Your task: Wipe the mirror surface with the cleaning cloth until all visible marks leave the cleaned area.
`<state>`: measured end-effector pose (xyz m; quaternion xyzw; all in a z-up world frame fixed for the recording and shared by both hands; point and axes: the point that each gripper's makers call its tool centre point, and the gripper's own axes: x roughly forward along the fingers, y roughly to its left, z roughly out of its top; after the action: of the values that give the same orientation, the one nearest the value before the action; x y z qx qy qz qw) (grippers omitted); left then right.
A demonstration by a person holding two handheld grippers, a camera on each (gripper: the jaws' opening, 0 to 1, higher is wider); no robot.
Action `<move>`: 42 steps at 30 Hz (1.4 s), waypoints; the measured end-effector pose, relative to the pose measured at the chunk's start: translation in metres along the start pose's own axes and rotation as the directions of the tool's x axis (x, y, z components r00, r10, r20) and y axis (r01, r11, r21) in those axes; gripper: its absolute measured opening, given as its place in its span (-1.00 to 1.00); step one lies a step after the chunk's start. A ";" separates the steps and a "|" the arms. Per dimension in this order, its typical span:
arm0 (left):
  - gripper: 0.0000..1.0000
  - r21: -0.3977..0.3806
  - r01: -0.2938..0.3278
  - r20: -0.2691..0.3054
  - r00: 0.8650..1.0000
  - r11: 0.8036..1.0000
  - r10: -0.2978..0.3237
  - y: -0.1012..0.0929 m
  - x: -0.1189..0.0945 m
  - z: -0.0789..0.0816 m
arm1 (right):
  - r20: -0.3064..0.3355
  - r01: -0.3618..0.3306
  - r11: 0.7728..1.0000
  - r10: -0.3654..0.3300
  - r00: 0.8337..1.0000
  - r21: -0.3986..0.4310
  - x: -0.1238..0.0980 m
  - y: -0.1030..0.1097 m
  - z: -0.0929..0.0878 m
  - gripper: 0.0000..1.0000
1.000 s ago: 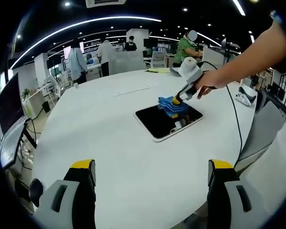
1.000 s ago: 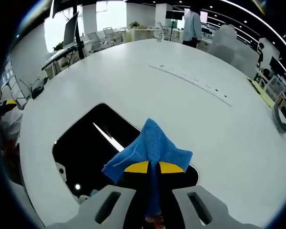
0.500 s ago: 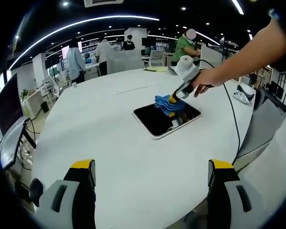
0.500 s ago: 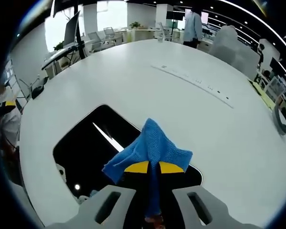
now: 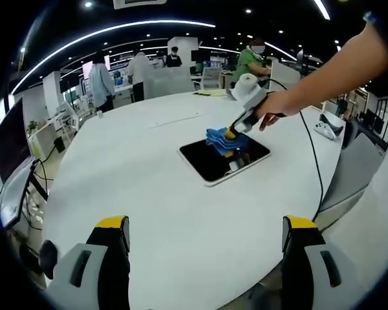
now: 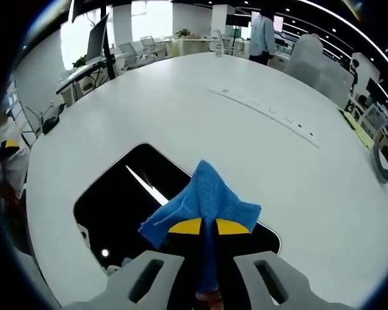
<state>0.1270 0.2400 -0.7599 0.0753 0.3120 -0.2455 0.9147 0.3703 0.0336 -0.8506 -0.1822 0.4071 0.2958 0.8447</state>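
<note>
Nubbly blue cloth (image 6: 204, 197) on glossy mirror (image 6: 119, 210).

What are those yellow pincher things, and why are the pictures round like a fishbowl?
A person holds a pincher tool, called a gripper, in each hand. Each tool carries a camera with a very wide lens, which makes the pictures round. The left gripper hangs open above the white table, holding nothing. From there you see the person's hand working the right gripper. The right gripper's own view looks down along its yellow-tipped jaws, which are shut on a blue cloth. The cloth rests on a dark mirror lying flat on the table, so it can be wiped clean. Other people stand far behind, in an office.
</note>
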 end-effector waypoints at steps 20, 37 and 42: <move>0.98 -0.022 -0.017 0.021 1.000 1.000 0.017 0.003 -0.006 0.000 | -0.018 0.011 1.000 -0.012 1.000 -0.021 -0.003 0.011 0.002 -0.97; 0.98 -0.038 -0.026 0.030 0.999 0.999 0.027 0.004 -0.007 0.001 | -0.026 0.013 0.998 -0.015 1.000 -0.062 0.001 0.015 0.009 -0.97; 0.98 -0.043 -0.027 0.033 0.999 0.999 0.028 0.002 -0.007 0.000 | -0.027 0.015 0.998 -0.017 1.000 -0.065 0.001 0.018 0.010 -0.97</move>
<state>0.1232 0.2447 -0.7551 0.0560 0.3008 -0.2275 0.9245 0.3648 0.0534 -0.8466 -0.2168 0.4073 0.2996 0.8351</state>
